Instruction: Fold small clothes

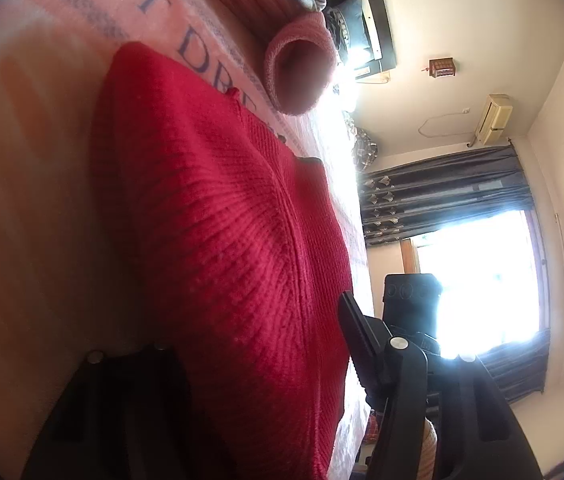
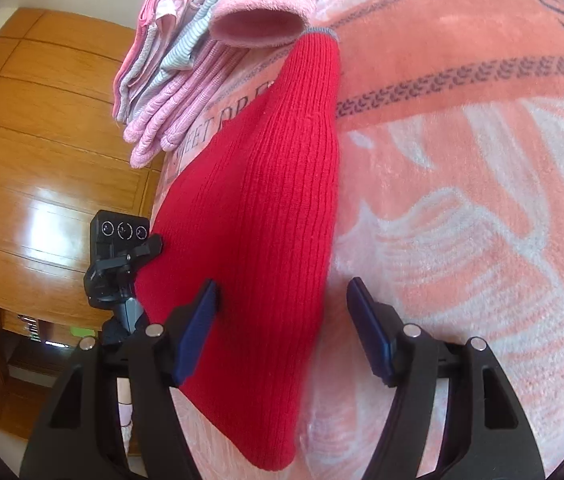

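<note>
A red knit garment (image 1: 218,208) lies on a pink and orange blanket (image 1: 42,140). My left gripper (image 1: 278,340) is open and low over the garment's near part. Its right finger (image 1: 357,340) shows at the fabric's edge, while the left finger is hidden behind the red knit. In the right wrist view a long red ribbed part (image 2: 274,184) with a grey-trimmed end runs away from me over the blanket (image 2: 461,200). My right gripper (image 2: 283,320) is open astride it. The left blue pad (image 2: 202,320) sits on the knit and the right pad (image 2: 365,320) is over bare blanket.
A stack of folded pink and striped clothes (image 2: 170,80) sits at the bed's far edge, with a fluffy pink garment (image 2: 258,24) beside the red one. A black unit with three lenses (image 2: 120,232) is at the garment's left edge. Beyond the bed are a wooden wardrobe (image 2: 42,140) and a curtained window (image 1: 481,280).
</note>
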{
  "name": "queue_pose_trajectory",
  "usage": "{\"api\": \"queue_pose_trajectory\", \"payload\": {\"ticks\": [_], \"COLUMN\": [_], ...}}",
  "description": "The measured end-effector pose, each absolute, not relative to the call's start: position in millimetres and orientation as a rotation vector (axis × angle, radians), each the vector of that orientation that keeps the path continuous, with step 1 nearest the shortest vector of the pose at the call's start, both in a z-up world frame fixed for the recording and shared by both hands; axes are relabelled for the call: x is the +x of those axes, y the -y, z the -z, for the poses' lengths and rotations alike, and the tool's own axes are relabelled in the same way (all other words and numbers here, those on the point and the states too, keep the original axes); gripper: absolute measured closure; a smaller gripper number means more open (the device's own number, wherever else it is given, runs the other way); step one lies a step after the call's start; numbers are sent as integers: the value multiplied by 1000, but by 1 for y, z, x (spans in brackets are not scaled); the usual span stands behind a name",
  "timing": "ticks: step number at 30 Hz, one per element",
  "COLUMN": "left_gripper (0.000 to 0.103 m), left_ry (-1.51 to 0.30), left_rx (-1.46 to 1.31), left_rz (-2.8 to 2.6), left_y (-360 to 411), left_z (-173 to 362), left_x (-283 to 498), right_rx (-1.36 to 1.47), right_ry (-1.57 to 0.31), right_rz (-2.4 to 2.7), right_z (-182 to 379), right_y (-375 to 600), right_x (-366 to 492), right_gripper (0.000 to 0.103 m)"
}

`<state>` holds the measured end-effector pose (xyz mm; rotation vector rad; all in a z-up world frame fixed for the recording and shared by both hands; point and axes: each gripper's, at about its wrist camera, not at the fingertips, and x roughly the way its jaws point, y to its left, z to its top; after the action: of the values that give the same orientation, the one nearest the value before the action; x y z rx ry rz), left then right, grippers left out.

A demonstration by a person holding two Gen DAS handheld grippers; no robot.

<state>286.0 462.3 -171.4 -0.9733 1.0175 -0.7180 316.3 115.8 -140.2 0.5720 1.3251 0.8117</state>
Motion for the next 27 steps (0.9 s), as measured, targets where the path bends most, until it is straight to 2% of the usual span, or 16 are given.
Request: {"api": "queue_pose_trajectory", "payload": {"ticks": [2, 4, 5, 7, 8, 10, 11, 16, 21, 27], "left_gripper": [43, 35, 34, 34, 37, 58, 64, 65, 65, 65], "left_ry": [-1015, -1007, -1008, -1008, -1006, -1004, -1000, -1003, -1037, -1093], "left_rx": [-990, -999, -992, -988, -985, -1009, -1048, -1089, -1081, -985], "left_rz": [722, 735, 737, 730, 721, 718, 718, 744, 814, 848], "left_y": [-460, -458, -457, -456, -457, -458, -459, -436, -381, -311], "left_z": [173, 171, 170, 169, 169, 173, 177, 173, 161, 158], "left_x": [288, 288, 288, 287, 286, 282, 280, 271, 257, 246], "right_rx": [624, 657, 646, 632, 646, 665, 656, 589, 555, 592], "right_ry": [-1321, -1310, -1301, -1292, -1291, -1292, -1289, -1262, -1255, -1296], "right_rz": [-835, -855, -857, -848, -852, -860, -863, -888, -882, -804], "right_z": [145, 148, 147, 147, 147, 144, 140, 108, 78, 91], "right_y": [-120, -128, -132, -132, -128, -121, -119, -104, -57, 17], "right_x": [322, 326, 326, 323, 322, 321, 320, 307, 286, 252], "right_gripper": [37, 37, 39, 51, 60, 66, 66, 67, 67, 67]}}
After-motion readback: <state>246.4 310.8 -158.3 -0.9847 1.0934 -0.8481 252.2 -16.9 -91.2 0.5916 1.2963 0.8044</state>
